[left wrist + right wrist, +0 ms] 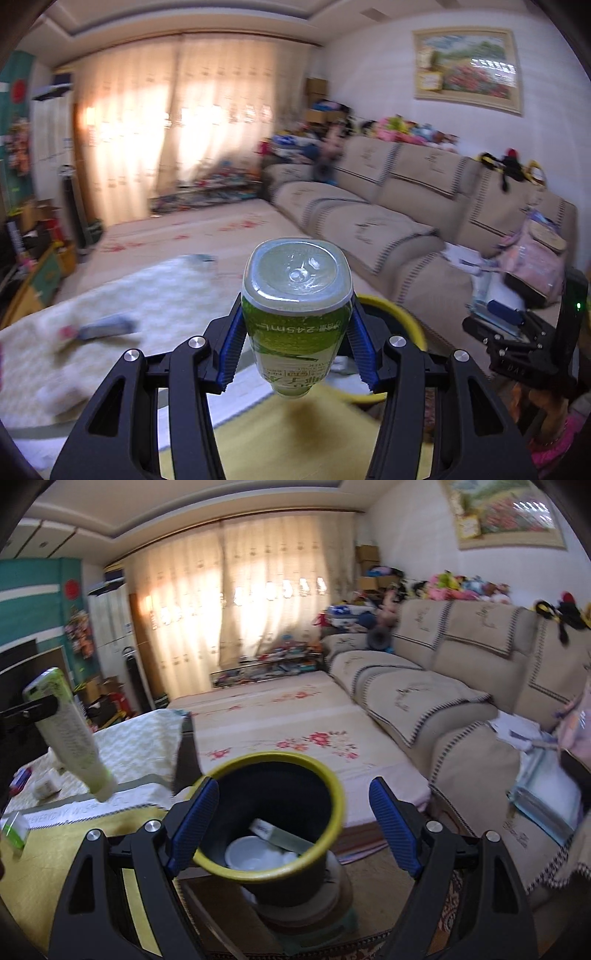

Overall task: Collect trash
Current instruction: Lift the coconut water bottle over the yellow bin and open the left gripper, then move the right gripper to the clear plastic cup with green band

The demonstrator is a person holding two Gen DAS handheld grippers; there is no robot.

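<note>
Left claw [295, 343] gripping green bottle [297, 295], bin [273, 812] nearby

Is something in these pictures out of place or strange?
Only the green bottle stands out: the left gripper holds it upside down, base toward the camera. The yellow-rimmed bin stands upright with trash inside.

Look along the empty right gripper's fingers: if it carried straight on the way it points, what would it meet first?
Most likely the yellow-rimmed bin, which sits right between and ahead of the right gripper. Its open jaws straddle the rim already. Depth is hard to judge through the fisheye.
</note>
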